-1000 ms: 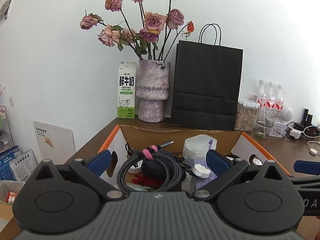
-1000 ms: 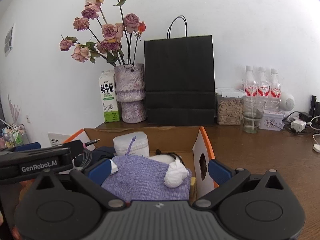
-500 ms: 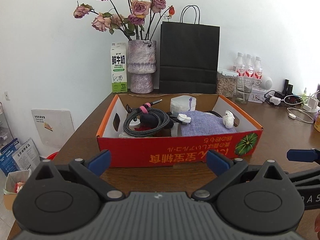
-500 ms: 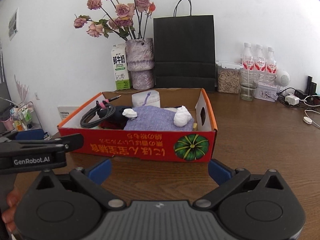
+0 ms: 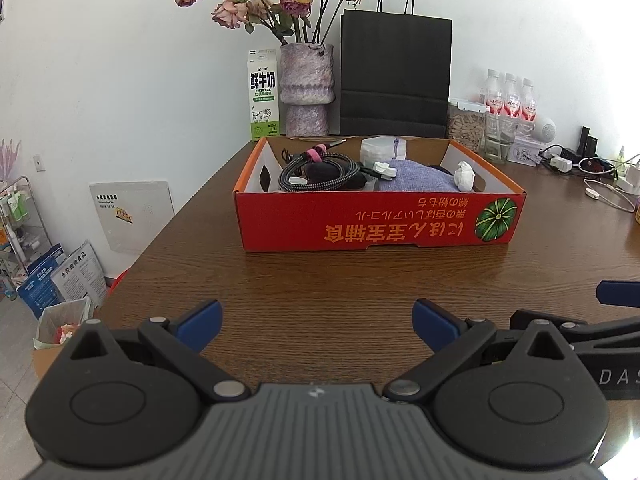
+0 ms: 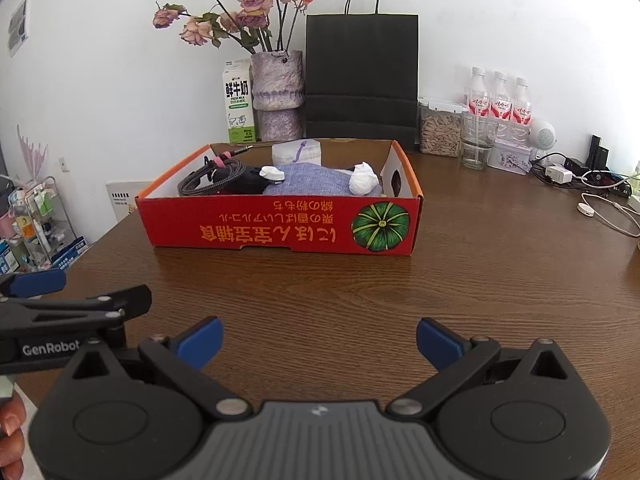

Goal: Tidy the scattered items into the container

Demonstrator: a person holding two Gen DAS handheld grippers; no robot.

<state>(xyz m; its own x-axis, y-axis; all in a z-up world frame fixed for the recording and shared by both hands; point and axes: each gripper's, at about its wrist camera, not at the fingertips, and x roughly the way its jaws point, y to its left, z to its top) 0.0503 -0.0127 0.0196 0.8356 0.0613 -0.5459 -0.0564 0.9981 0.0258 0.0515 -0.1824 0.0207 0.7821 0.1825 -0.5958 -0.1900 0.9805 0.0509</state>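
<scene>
A red cardboard box (image 5: pixel 376 228) (image 6: pixel 280 230) with an orange rim stands on the wooden table. Inside it lie a coiled braided cable (image 5: pixel 320 174) (image 6: pixel 210 180), a purple cloth pouch (image 5: pixel 416 182) (image 6: pixel 308 184), a crumpled white tissue (image 5: pixel 464 176) (image 6: pixel 362 180), a small white clip (image 5: pixel 382 168) and a white container (image 5: pixel 384 148) (image 6: pixel 296 152). My left gripper (image 5: pixel 316 324) is open and empty, held back from the box over bare table. My right gripper (image 6: pixel 318 340) is open and empty, also well in front of the box.
Behind the box stand a milk carton (image 5: pixel 262 94), a vase of dried roses (image 5: pixel 306 88), a black paper bag (image 5: pixel 394 76), a jar, a glass and water bottles (image 5: pixel 506 98). Chargers and cables (image 6: pixel 592 188) lie at the far right. The table's left edge drops to the floor.
Both grippers have pulled back from over the box to well in front of it. The box and its contents have not moved.
</scene>
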